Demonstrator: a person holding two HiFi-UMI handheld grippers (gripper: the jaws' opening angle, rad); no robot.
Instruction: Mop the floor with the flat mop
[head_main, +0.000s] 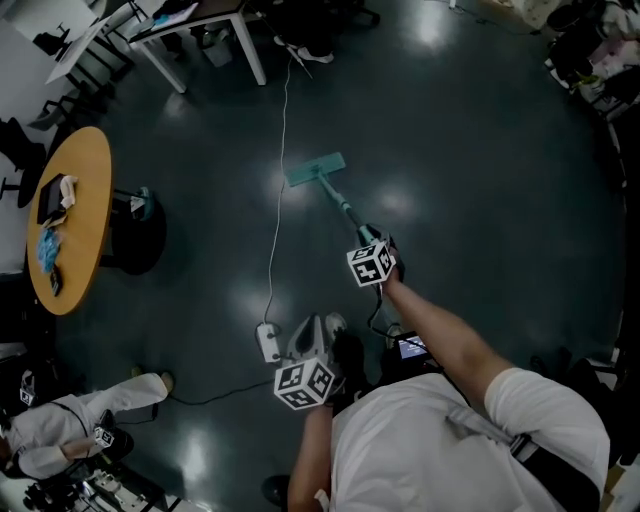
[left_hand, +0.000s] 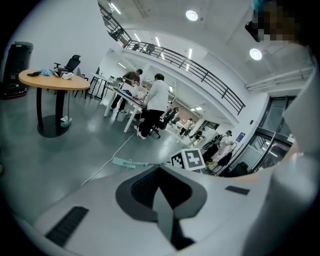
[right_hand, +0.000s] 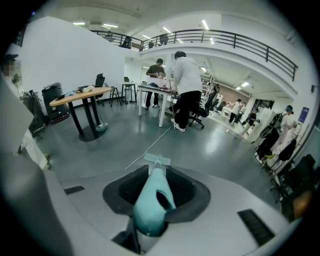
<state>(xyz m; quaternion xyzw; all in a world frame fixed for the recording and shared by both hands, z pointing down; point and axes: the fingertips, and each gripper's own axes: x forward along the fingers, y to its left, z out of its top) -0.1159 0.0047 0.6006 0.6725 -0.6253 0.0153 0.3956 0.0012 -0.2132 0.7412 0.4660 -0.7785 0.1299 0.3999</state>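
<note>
The flat mop has a teal head (head_main: 315, 170) lying flat on the dark floor ahead of me, and its handle (head_main: 342, 207) slants back to my right gripper (head_main: 372, 243). That gripper is shut on the mop's teal grip (right_hand: 151, 206), with the mop head (right_hand: 157, 160) just beyond the jaws. My left gripper (head_main: 313, 340) hangs lower and nearer my body, apart from the mop. Its jaws (left_hand: 162, 200) stand closed together with nothing between them. From there the mop head (left_hand: 122, 162) shows on the floor beside the right gripper's marker cube (left_hand: 188, 159).
A white cable (head_main: 279, 200) runs across the floor just left of the mop head to a power strip (head_main: 268, 342). A round wooden table (head_main: 75, 215) stands left, white desks (head_main: 250, 50) behind. A person (head_main: 60, 430) sits at bottom left; others (right_hand: 186, 85) stand by the desks.
</note>
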